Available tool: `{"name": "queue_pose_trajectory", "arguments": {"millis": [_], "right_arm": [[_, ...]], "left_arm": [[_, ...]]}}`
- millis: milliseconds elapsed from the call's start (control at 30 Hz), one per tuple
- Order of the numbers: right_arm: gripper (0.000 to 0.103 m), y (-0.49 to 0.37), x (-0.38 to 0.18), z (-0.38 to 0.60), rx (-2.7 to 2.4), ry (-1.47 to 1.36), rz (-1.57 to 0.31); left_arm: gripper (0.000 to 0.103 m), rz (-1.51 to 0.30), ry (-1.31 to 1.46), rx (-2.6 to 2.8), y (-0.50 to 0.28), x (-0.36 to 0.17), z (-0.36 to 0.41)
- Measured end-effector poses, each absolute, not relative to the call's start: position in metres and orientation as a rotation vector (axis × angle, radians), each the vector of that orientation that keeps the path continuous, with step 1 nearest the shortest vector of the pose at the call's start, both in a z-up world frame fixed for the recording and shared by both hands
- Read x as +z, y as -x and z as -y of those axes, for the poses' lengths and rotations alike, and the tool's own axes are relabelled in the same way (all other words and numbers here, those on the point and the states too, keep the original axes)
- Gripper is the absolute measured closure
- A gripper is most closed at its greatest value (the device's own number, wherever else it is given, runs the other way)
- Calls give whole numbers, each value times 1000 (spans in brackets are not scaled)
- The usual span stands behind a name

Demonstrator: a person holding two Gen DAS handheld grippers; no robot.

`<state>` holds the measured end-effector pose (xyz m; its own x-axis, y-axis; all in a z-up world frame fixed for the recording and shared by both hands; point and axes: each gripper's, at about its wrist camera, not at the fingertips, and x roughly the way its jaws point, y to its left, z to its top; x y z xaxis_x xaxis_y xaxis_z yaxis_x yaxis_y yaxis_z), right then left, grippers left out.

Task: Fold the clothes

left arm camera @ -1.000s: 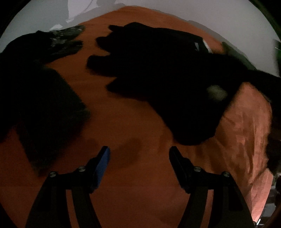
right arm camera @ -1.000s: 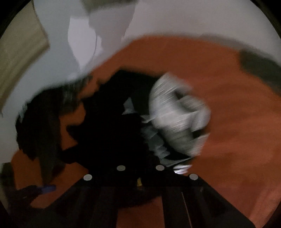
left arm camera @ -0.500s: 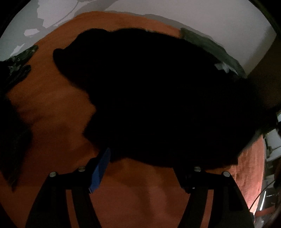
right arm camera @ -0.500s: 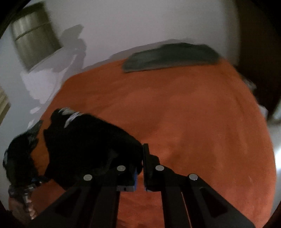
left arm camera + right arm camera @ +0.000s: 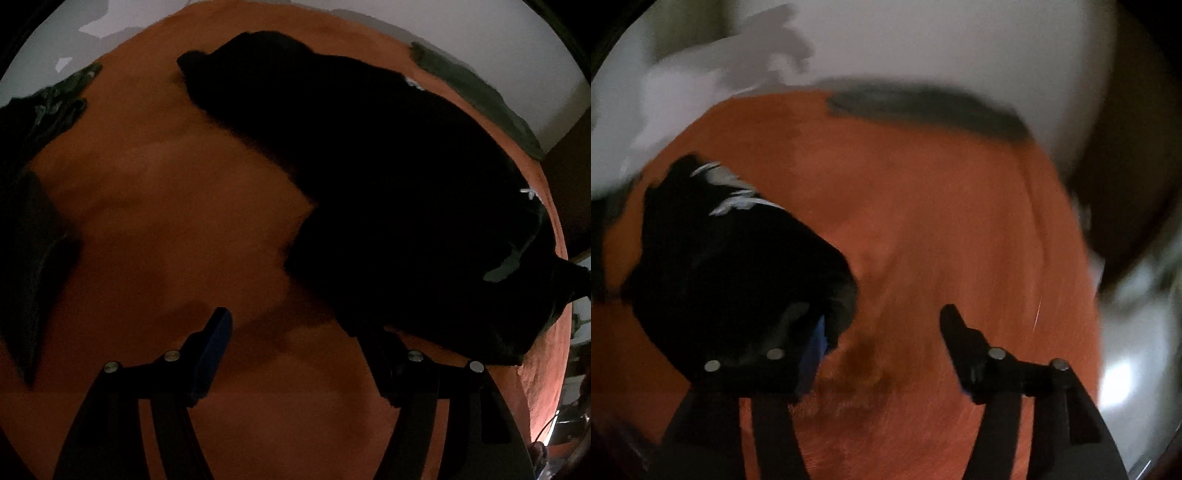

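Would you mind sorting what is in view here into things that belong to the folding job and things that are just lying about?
Job:
black garment
orange bedspread
left gripper
right gripper

Lying about:
grey-green cloth at the far edge
dark clothes at the left

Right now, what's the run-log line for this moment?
phase: laying out | left gripper: open, empty | right gripper: open, empty | black crumpled garment: unfolded on orange fleece blanket

your left gripper (image 5: 295,328) hovers low with its jaws spread wide and nothing between them. your right gripper (image 5: 882,325) is likewise wide apart, its view motion-blurred.
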<state>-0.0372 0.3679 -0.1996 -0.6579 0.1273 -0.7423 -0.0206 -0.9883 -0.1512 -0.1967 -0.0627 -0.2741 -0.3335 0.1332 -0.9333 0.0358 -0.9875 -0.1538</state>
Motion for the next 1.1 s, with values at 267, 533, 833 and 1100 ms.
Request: {"name": "queue_pose_trajectory", "arguments": {"millis": [267, 533, 833, 1100], "right_arm": [[33, 34, -166, -327, 2986, 1378, 348], [33, 1, -204, -350, 2888, 1686, 113], [33, -26, -222, -390, 2796, 1621, -312], [33, -23, -247, -387, 2728, 1848, -385]], "left_arm": [[33, -178, 1710, 2411, 224, -223, 18], [29, -521, 1437, 2083, 215, -217, -114], [89, -834, 1309, 1874, 174, -278, -194], [101, -547, 1321, 2038, 214, -207, -166]]}}
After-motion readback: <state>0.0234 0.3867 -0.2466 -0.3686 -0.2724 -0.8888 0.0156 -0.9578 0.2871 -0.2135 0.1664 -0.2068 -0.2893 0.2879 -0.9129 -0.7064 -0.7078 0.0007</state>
